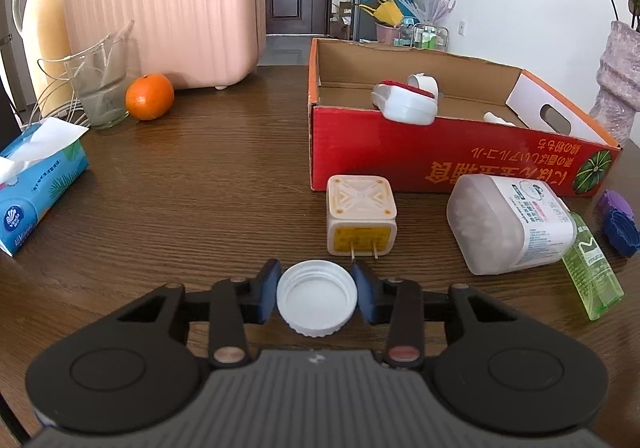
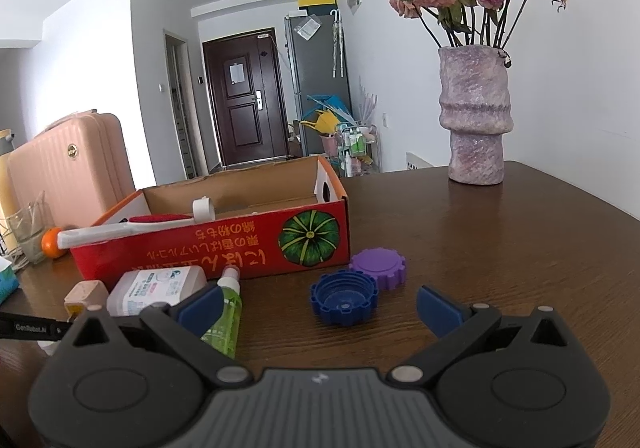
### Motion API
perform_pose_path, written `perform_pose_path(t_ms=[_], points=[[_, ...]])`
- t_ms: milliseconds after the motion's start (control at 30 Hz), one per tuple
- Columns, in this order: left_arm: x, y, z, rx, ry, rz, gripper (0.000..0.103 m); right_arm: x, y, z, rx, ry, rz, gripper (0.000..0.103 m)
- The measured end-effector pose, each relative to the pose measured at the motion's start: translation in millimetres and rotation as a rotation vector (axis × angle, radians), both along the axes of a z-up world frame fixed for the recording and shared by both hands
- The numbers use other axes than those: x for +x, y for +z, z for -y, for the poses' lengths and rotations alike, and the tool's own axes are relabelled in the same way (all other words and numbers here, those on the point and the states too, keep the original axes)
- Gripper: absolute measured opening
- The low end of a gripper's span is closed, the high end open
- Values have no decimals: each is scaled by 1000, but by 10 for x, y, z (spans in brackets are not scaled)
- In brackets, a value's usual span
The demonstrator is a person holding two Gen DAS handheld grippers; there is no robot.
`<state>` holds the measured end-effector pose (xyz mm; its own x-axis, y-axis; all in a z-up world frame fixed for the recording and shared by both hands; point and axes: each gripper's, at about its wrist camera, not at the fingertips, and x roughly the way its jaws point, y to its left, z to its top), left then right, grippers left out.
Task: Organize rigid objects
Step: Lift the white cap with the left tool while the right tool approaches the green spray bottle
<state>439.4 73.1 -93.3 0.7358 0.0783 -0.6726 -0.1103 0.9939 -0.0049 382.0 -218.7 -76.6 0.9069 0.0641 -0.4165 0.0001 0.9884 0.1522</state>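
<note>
My left gripper (image 1: 317,292) is shut on a white screw cap (image 1: 317,298), its open side up, low over the table. Just beyond it lies a cream plug adapter (image 1: 361,219), then a pink-white jar (image 1: 508,224) on its side and a green spray bottle (image 1: 592,272). The red cardboard box (image 1: 440,155) holds a white and red brush (image 1: 406,99). My right gripper (image 2: 320,304) is open and empty, with a blue cap (image 2: 343,298) just ahead between its fingers and a purple cap (image 2: 379,263) behind that. The box (image 2: 224,248) stands to the left.
On the left stand a pink suitcase (image 1: 168,15), a thermos (image 1: 42,23), a glass jug (image 1: 100,83), an orange (image 1: 149,96) and a tissue pack (image 1: 36,187). A purple vase (image 2: 474,115) of dried roses stands at the table's far right.
</note>
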Motion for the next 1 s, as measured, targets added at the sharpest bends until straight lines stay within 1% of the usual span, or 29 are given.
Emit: perform_pose_path(t_ms=[133,333,667,1000], points=[[-9,3,6,5,-1,5,41,4,-5,2,4,5,-1,103],[-74,62,-21,1,2,43,41,21,-24,-13,2,10,-6,103],[-324,293,-181,-18,55,143,41,32,-34,-12,8,18,-12,103],[-643,489,-95,-15,30,235,41,33,-48,-51,-2,31,-14,103]])
